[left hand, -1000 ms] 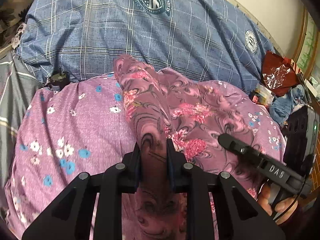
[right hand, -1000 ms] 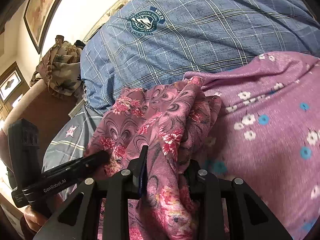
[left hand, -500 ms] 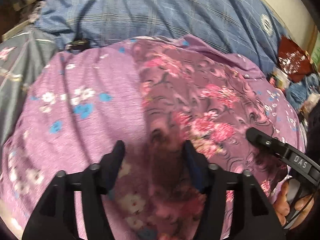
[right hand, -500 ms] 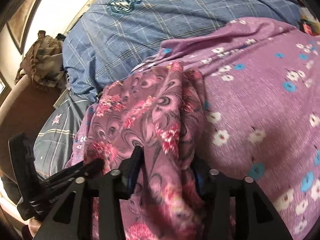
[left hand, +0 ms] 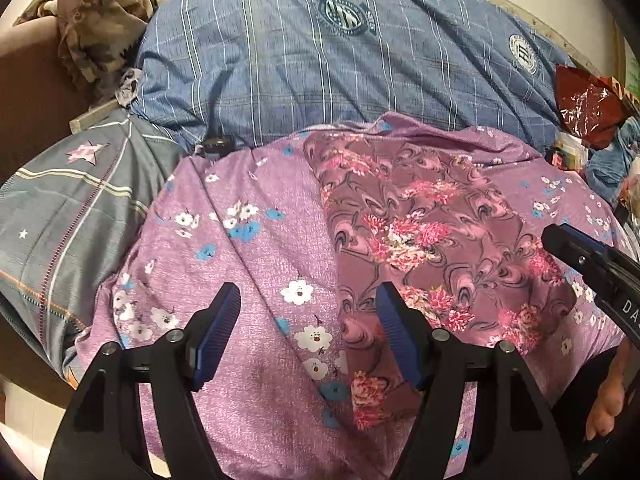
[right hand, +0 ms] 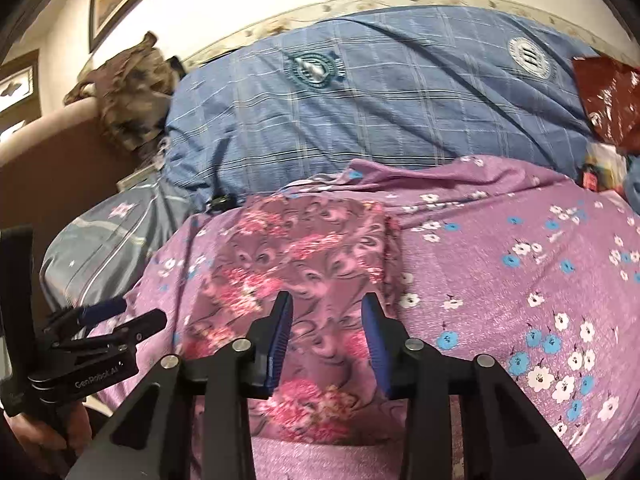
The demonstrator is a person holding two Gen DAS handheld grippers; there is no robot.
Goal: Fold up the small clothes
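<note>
Both grippers have let go: one dark floral garment (left hand: 420,232), earlier bunched and lifted, now lies flat on the lilac flowered bedsheet (left hand: 240,280). Left gripper (left hand: 308,328) jaws have just been opening, wide and empty. Right gripper (right hand: 326,340) jaws have just been closing, partly open over the cloth without pressing it.

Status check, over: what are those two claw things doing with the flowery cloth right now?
Both tools open: left tool, right tool. Flowery cloth released, lying flat on purple sheet. Nothing blocking.

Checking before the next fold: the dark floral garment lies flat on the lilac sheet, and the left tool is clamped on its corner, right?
Not clamped. The left wrist view shows the left tool open, released from the dark floral garment, which lies flat on the lilac sheet.
</note>
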